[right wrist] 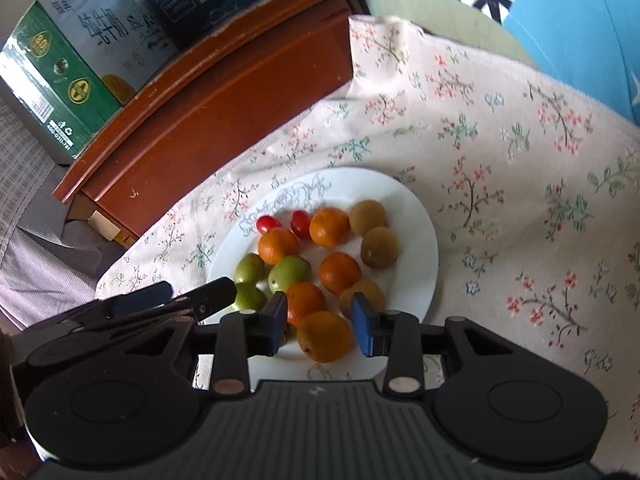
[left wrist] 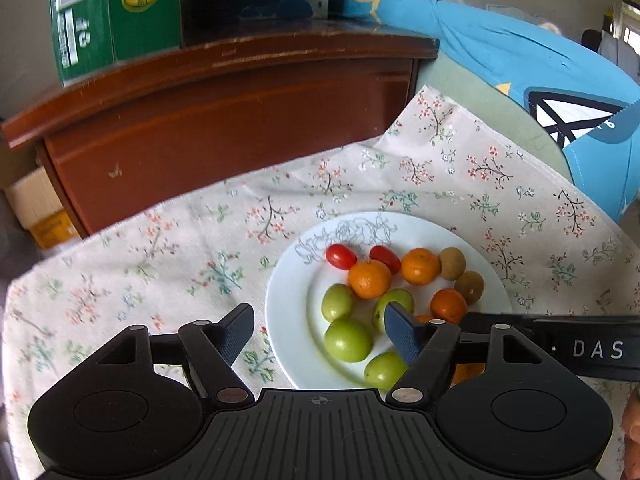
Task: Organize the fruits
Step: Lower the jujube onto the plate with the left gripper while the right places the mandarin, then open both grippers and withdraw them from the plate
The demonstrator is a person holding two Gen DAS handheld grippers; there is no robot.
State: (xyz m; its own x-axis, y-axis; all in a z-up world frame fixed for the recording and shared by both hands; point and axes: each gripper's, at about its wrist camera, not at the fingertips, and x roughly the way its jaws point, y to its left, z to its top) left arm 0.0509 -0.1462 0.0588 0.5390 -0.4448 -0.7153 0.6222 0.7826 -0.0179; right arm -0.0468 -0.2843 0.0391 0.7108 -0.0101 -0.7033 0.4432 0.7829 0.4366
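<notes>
**Left wrist view and right wrist view: fruit grouped on a plate, both grippers at its near edge**

A white plate (left wrist: 288,312) is being carried by a surface covered with a floral cloth (left wrist: 160,248); whether that surface is a counter cannot be told. All of the fruit is being held on the plate. Two red cherry tomatoes (left wrist: 341,256) are being shown at the far side, just beside the oranges (left wrist: 369,279). Green fruits (left wrist: 348,338) are being grouped at the near left of the plate, and brown kiwis (right wrist: 379,247) toward the right.

The left gripper (left wrist: 320,334) is being held wide over the near left part of the plate. Nothing is being pressed by its pads; a green fruit is being seen between the two fingers, apart from both.

The right gripper (right wrist: 320,326) is being held narrower, over the near rim of the plate. One orange (right wrist: 324,336) is being seen between its blue pads (right wrist: 362,330). A small gap appears to be left on each side, so no firm grip is being shown.

A wooden cabinet (left wrist: 224,120) is being seen behind the cloth, with a green carton (left wrist: 116,12) on top. A blue pillow (left wrist: 520,56) is being seen at the right.
</notes>
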